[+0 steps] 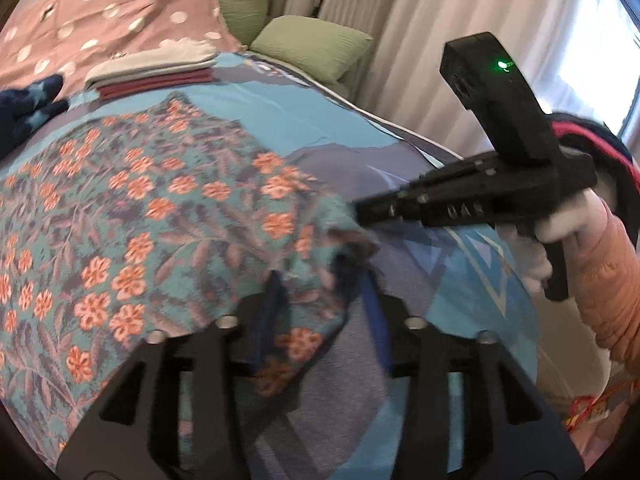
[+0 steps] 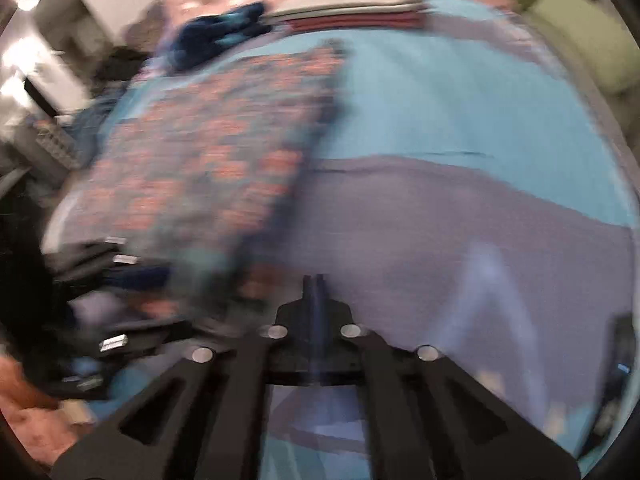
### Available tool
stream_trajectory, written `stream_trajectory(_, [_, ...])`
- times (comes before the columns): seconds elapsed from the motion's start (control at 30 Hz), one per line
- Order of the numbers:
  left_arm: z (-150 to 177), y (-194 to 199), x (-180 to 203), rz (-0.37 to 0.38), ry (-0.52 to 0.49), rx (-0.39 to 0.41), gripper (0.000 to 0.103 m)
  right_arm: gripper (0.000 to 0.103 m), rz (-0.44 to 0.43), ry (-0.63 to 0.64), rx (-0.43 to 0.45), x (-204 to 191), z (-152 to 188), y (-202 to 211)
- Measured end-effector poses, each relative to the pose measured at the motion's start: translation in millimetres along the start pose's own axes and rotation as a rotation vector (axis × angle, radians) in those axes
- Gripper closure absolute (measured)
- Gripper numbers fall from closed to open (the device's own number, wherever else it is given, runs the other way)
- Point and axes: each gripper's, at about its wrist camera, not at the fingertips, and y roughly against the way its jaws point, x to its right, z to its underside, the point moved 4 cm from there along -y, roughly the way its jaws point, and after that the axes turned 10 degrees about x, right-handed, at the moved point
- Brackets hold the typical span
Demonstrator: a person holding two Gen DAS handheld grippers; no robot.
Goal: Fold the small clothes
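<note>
Floral cloth (image 1: pixel 132 216): thin woven fabric, teal ground, orange five-petal blossoms and grey-purple leaves. It lies mostly flat on the bedspread (image 1: pixel 332 120), its outline roughly rectangular and its near right corner bunched into soft wrinkles.

My left claw (image 1: pixel 322 312): jaws stand partly apart. The blue-padded fingers (image 1: pixel 270 320) straddle that wrinkled corner; cloth sits between them, but the pads do not press it. Black matte plastic linkage, round silver pins at the joints.

My right claw (image 2: pixel 314 286): jaws fully together, the two black tips meeting in one narrow blade shape. Nothing visible between them in its own blurred view. From the left wrist view its tip sits at the rumpled edge of the cloth; whether it pinches any fabric I cannot tell. My right hand (image 1: pixel 560 236) wears a white fuzzy glove, with a quilted peach sleeve (image 1: pixel 604 292) behind it.

Bedspread: smooth cotton with flat geometric blocks of light blue and lavender.

Far edge of the bed: a folded stack (image 1: pixel 156 70), grey-white layers over maroon ribbed ones, with square edges. Beside it is a dark navy garment (image 1: pixel 28 108), lumpy. Behind them are a pink polka-dot cover (image 1: pixel 100 12), puffy green cushions (image 1: pixel 312 46) and pleated cream curtains (image 1: pixel 420 40).
</note>
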Motion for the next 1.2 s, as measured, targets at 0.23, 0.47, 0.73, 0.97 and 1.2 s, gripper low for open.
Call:
stream_trajectory(0.23, [-13,-20,23,0.034,-0.076,-0.010,0.054,0.067,-0.203,-0.177,0.089,6,-23,13])
stream_trajectory(0.47, [-7,-39,38,0.083,-0.080,-0.040,0.054,0.060,-0.243,-0.185,0.040,-7,-77,-52])
stream_trajectory(0.73, [-8,-43,31,0.117,-0.035,-0.038,0.054,0.099,-0.030,-0.088,0.198,7,-107,-90])
stream_trajectory(0.97, [-7,-11,13,0.161,0.074,0.014,0.053,0.092,0.004,-0.184,0.237,26,-96,-37])
stream_trajectory(1.2, [17,110,-50,0.013,0.207,0.204,0.053,0.073,0.032,0.055,0.249,-33,-58,27])
